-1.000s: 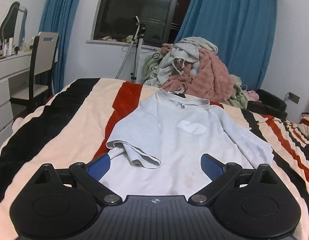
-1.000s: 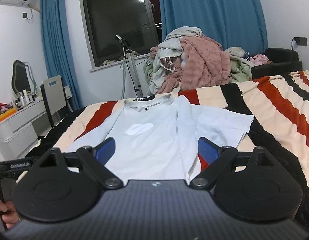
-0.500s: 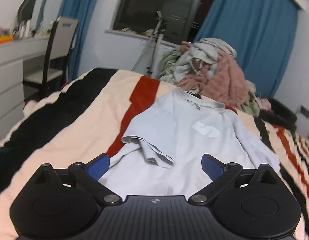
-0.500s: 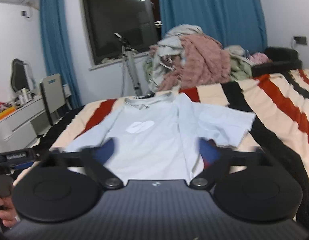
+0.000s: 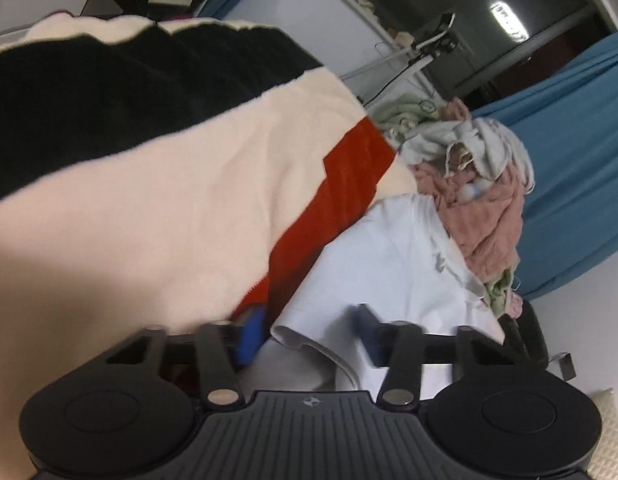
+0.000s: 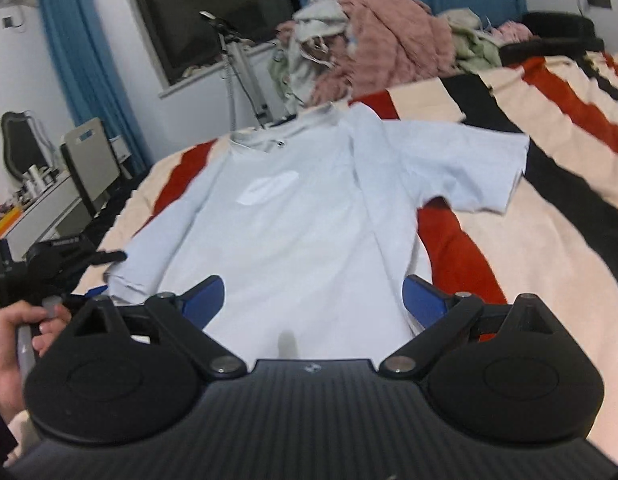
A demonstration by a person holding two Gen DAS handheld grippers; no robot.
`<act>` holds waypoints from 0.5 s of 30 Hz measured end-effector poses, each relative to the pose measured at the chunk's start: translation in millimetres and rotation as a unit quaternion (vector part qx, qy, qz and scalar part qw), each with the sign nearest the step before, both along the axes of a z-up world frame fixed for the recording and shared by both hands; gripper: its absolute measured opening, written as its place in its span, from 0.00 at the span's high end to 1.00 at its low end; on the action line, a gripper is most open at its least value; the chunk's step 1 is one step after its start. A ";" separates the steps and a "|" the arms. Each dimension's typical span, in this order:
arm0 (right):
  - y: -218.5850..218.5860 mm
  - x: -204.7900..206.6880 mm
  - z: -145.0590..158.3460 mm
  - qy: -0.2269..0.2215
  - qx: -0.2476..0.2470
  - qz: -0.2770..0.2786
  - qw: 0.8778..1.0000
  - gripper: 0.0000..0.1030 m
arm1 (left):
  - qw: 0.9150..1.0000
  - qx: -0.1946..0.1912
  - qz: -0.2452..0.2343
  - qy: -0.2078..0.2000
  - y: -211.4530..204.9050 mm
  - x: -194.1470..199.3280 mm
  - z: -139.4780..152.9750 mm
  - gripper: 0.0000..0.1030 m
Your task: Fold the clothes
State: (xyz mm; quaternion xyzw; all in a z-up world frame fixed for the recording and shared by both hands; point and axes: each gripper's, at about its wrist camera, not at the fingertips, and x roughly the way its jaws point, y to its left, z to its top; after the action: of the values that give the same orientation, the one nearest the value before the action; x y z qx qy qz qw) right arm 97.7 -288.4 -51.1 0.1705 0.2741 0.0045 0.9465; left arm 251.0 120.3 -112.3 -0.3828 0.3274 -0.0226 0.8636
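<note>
While the left gripper (image 5: 309, 334) closes around the t-shirt's (image 5: 389, 264) sleeve, the right gripper (image 6: 313, 300) gapes empty.

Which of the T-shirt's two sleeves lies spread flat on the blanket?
The sleeve on the right in the right wrist view lies flat and open; the other sleeve, near the left tool, is rumpled.
</note>
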 end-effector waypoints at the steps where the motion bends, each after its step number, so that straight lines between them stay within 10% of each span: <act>1: -1.2 2.9 -3.1 0.005 0.001 -0.005 1.000 0.06 | 1.000 0.002 0.000 0.000 1.1 2.9 -1.3 0.76; 3: -3.3 6.9 -7.5 0.010 0.005 -0.011 1.000 0.06 | 1.000 0.011 0.004 -0.007 5.2 7.0 2.7 0.95; 7: -0.3 8.2 -9.0 0.012 0.004 -0.006 1.000 0.06 | 0.998 0.028 0.025 -0.047 24.4 27.3 29.5 0.96; 15: 17.6 21.1 -1.5 -0.024 -0.066 -0.015 0.997 0.06 | 0.968 0.237 0.033 -0.078 59.5 148.8 109.0 0.97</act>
State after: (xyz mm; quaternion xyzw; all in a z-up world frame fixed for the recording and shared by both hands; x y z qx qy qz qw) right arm 118.8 -270.8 -52.6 0.1119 0.2481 -0.0232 0.9620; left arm 399.8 179.9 -3.3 -0.1748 0.2418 0.0544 0.9529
